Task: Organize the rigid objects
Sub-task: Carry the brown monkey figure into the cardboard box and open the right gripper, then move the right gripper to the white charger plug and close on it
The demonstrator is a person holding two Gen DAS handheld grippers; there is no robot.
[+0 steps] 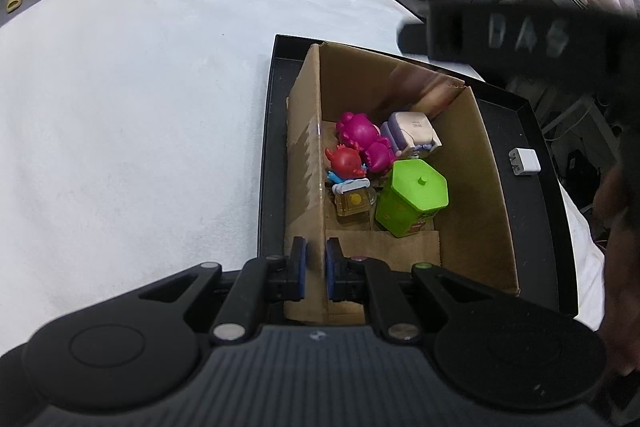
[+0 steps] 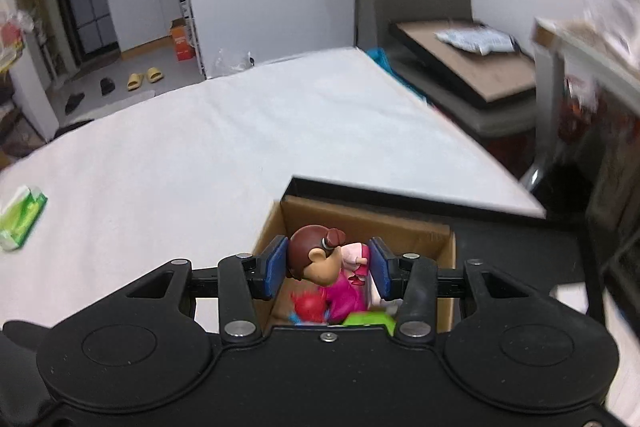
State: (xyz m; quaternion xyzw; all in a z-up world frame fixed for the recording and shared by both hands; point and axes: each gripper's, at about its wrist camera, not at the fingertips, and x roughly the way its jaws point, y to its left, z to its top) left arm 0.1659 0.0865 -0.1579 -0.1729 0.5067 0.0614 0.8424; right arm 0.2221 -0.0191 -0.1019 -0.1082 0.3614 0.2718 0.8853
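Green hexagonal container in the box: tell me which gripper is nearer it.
Probably the left. The left gripper is clamped on the cardboard box wall, beside the green hexagonal container. The right gripper holds a brown-haired figurine above the box, container below.

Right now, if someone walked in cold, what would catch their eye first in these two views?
Probably the brown-haired figurine between the right gripper pads, held above the cardboard box. Next, the bright toys inside that box: a green hexagonal container, magenta figures and a red one. The left gripper pinches the box's near wall, and the box sits in a black tray.
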